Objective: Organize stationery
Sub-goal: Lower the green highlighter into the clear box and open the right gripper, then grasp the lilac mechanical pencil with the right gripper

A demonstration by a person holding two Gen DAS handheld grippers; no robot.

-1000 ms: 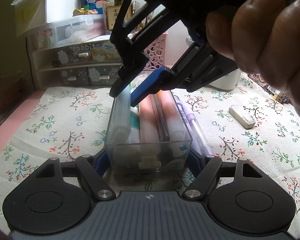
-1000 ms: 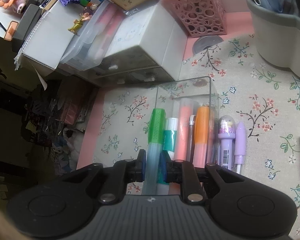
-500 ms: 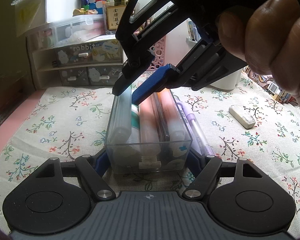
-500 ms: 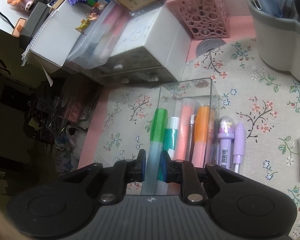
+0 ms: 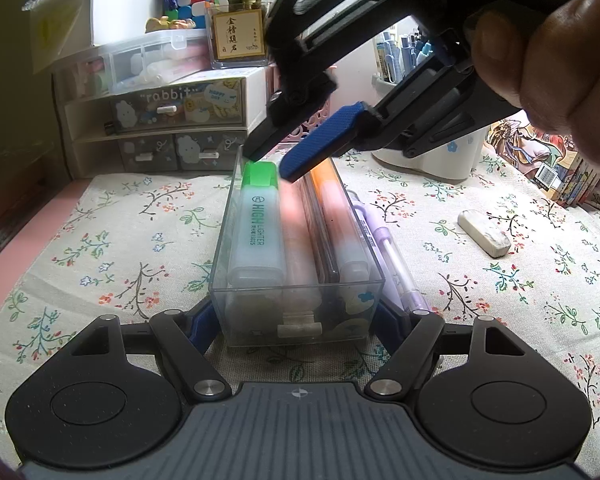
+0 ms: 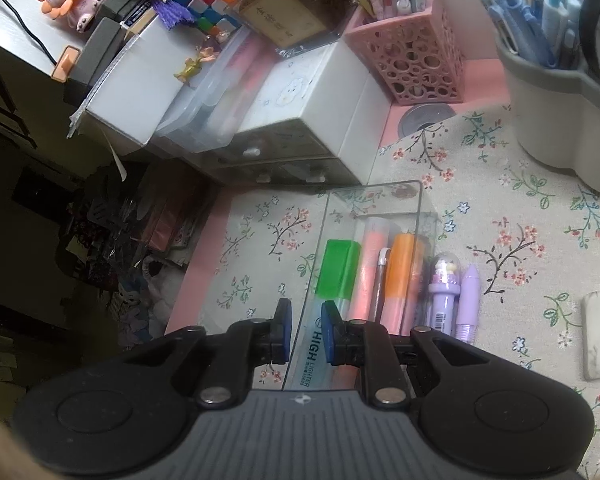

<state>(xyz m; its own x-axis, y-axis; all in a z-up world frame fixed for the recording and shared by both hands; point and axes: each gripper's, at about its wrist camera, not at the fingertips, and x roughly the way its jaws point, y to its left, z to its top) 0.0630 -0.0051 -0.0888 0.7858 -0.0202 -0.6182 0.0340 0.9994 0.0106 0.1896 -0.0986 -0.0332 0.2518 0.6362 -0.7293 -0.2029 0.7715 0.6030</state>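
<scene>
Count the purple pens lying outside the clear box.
2. Both lie side by side on the tablecloth along the clear box's right wall: a dome-topped pen next to the box, and a plain pen beside it. Others may be hidden.

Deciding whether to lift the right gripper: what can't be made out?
Left wrist view: whether the right gripper touches the green highlighter; its fingertips overlap the cap.
Left wrist view: what lies under the highlighter in the clear box; the wall blurs it.
Right wrist view: the box's near end, behind the gripper's body.
</scene>
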